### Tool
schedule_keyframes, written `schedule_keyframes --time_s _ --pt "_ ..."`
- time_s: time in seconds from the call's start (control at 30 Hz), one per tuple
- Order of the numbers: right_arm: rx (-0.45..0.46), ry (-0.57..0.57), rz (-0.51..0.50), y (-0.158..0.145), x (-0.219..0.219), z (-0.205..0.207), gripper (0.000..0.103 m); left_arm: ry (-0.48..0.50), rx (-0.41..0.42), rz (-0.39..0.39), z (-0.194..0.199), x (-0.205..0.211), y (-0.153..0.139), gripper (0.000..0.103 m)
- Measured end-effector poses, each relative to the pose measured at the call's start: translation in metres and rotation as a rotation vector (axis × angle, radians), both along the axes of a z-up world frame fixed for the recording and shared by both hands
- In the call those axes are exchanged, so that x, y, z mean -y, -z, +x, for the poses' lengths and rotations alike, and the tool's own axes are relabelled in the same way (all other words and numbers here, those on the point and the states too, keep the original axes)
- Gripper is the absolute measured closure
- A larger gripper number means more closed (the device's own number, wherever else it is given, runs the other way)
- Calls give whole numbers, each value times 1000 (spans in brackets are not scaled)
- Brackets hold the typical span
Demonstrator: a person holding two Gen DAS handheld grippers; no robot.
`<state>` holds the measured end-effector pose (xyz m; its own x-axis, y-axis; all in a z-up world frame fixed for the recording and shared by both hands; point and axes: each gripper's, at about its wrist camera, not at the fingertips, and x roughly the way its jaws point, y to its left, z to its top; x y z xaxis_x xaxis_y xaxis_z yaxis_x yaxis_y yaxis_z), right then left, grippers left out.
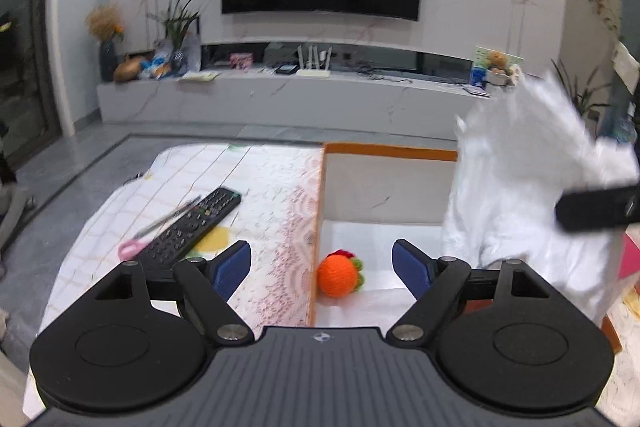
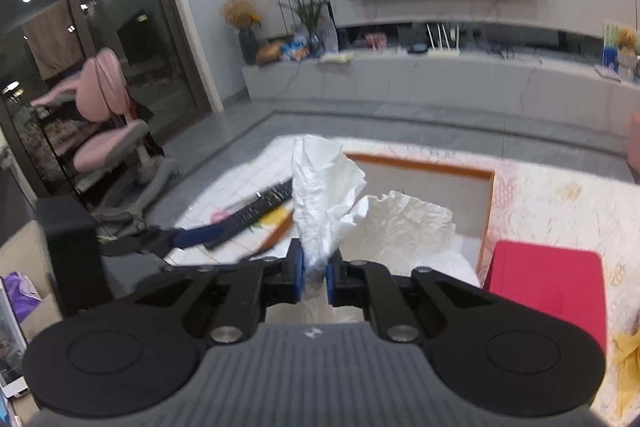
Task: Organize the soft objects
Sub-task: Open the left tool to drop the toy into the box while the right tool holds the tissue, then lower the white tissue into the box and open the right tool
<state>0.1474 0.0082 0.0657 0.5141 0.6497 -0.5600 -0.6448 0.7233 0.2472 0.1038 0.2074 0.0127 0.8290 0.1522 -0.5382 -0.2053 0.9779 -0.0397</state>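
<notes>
A: Our right hand-held gripper (image 2: 315, 273) is clamped tight on a bunch of crumpled white tissue (image 2: 326, 183), which fans up and out from between the blue pads.

B: And our left hand-held gripper (image 1: 321, 263) stands wide apart with nothing in it. Just beyond it the orange knitted ball (image 1: 338, 275) lies inside the box (image 1: 390, 150), near the left wall.

A: So we judge the step in hand as carrying the tissue to that orange-rimmed box, where one soft thing already sits. From the left wrist view the tissue hangs at the box's right side, near its edge; whether it is fully over the opening we cannot tell.

B: Next we need to bring the tissue over the opening, lower it, and only then part the pads. It is light and may cling to them.

A: The remote control (image 1: 192, 227) and the pink-handled scissors (image 1: 160, 227) on the bench (image 1: 276, 187) to the left are hard things; we leave them.
</notes>
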Motion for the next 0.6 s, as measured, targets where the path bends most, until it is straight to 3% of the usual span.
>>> schedule_keyframes --time_s 0.13,0.37,0.6 --pt "-75 28 -57 25 -15 15 93 -27 -9 -56 1 -11 1 9" --pt "-218 -29 -40 60 -31 24 90 -16 -6 -86 -1 -12 2 9" --pt "-211 -15 -183 81 -54 29 92 -17 -18 -104 4 -11 6 9"
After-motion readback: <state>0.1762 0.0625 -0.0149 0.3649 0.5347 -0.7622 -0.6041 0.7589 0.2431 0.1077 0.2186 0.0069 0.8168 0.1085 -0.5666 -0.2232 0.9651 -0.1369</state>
